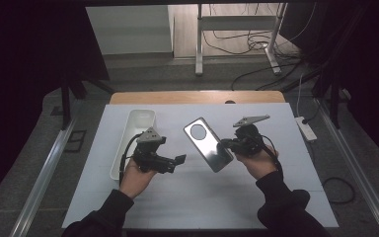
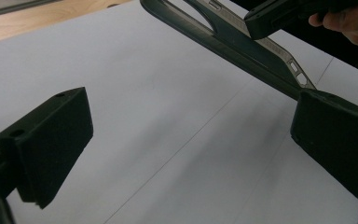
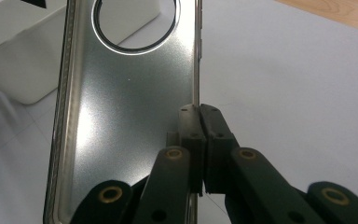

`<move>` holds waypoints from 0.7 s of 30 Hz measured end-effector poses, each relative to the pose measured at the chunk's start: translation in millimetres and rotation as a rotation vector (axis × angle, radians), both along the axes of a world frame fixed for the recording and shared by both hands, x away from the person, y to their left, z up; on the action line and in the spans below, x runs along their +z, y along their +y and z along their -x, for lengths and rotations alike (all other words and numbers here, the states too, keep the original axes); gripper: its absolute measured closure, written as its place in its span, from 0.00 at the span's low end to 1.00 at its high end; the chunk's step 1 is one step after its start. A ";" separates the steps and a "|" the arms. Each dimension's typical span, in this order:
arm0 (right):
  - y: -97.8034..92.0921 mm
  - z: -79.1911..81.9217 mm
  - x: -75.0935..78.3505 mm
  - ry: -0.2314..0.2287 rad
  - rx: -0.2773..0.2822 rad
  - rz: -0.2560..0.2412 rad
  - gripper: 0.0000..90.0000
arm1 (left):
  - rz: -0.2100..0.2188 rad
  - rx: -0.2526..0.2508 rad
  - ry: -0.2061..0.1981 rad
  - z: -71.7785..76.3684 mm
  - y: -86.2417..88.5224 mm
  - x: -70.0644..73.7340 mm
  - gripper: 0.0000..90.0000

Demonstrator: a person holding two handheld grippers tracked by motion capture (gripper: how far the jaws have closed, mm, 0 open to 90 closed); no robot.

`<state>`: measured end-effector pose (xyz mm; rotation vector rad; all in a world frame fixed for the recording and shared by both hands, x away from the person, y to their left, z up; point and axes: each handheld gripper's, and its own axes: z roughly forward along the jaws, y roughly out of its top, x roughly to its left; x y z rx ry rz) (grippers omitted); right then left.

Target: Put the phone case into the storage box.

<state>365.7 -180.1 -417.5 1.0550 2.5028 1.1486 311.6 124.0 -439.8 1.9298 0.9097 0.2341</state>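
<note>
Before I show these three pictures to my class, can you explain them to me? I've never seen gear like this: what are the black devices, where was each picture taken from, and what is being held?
A person sits at a white table with a hand-held clamp tool in each hand. The high view looks down from above. The other two come from cameras riding on the tools, looking along their black jaws.

The right gripper is shut on the edge of a silvery phone case with a round camera hole, holding it tilted above the table. The left gripper is open and holds nothing; one of its jaws is close to the case's lower end. A white tray lies on the table beside the left hand.
</note>
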 end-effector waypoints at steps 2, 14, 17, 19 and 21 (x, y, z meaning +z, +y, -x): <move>0.7 0.1 0.0 -0.004 0.002 0.000 0.99 | 0.009 -0.007 0.007 -2.5 -2.8 -0.9 0.00; 8.2 3.3 -0.8 -0.012 0.018 -0.001 0.99 | 0.022 -0.043 0.021 -7.9 -18.9 -4.4 0.00; 11.6 4.7 -1.7 -0.010 0.024 0.000 0.99 | 0.025 -0.049 0.021 -8.7 -23.7 -5.4 0.00; 13.7 5.4 -2.7 -0.010 0.021 0.007 0.99 | 0.015 -0.053 0.023 -8.7 -26.4 -6.1 0.00; 16.8 6.5 -4.4 -0.005 0.024 0.004 0.99 | 0.009 -0.061 0.024 -8.5 -28.8 -7.6 0.00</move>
